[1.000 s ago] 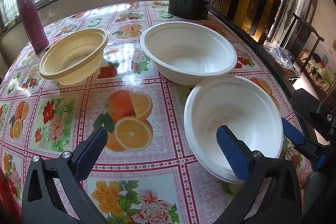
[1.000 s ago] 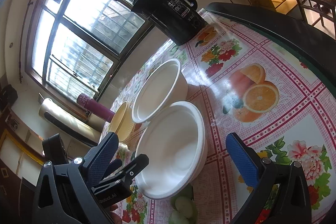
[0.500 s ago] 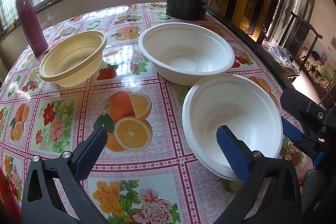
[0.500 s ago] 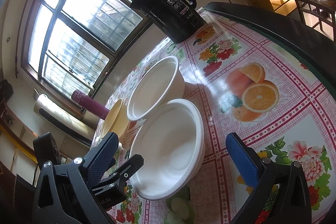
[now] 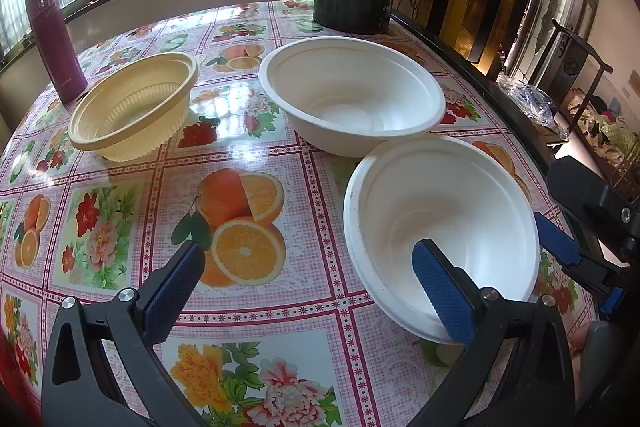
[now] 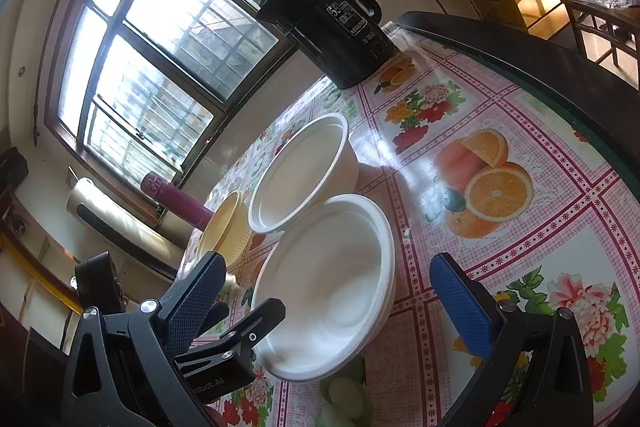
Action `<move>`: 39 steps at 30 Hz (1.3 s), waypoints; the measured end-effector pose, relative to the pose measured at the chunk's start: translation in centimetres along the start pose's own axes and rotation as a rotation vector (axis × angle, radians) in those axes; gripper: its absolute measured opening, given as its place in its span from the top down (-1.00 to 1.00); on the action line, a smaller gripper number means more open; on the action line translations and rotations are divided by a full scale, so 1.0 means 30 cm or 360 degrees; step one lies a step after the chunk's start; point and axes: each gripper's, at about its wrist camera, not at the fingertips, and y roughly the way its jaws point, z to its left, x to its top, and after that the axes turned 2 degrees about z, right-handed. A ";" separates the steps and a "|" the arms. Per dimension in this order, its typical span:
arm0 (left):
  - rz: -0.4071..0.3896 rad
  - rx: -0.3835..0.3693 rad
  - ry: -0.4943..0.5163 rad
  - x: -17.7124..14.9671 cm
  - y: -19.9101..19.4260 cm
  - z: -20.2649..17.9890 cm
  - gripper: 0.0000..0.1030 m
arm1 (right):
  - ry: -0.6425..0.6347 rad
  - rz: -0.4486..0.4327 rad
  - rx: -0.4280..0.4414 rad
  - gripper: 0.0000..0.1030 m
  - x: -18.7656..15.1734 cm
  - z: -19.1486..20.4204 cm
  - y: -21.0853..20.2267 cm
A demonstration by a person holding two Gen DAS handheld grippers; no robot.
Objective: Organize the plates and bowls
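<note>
1. The near white moulded-pulp bowl [image 5: 440, 227] sits on the table [image 5: 120, 227] directly ahead of the left tongs [image 5: 316, 291]. Its near rim lies between their blue pads, with the right-hand pad [image 5: 442, 291] seemingly over its hollow. The jaws stand wide apart and hold nothing.

2. The right tongs [image 6: 332, 299] are also spread wide and empty, with the same bowl [image 6: 328, 287] between and just ahead of their pads.

3. Beyond it, a second white pulp bowl [image 5: 352, 95] of like shape stands just past the first; their rims meet or nearly so, I cannot tell which. Further to the left of the left tongs sits a pale yellow ribbed plastic bowl [image 5: 132, 107], well apart.

4. Handling, as a judgement: the pulp bowls look very light, thin-walled and slightly flexible. They should not shatter, but a hard squeeze could buckle or crease them. The matt surface should give the pads good friction.

5. The best hold is probably a pinch across the rolled rim, one pad inside and one outside, where the wall is stiffest.

6. Being so light, the bowl may skate on the glossy table cover if nudged before the jaws close.
</note>
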 end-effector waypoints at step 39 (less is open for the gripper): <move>0.0010 -0.0197 -0.0035 -0.005 0.031 0.027 -0.29 | -0.0001 0.0019 -0.0132 0.01 0.001 -0.022 0.005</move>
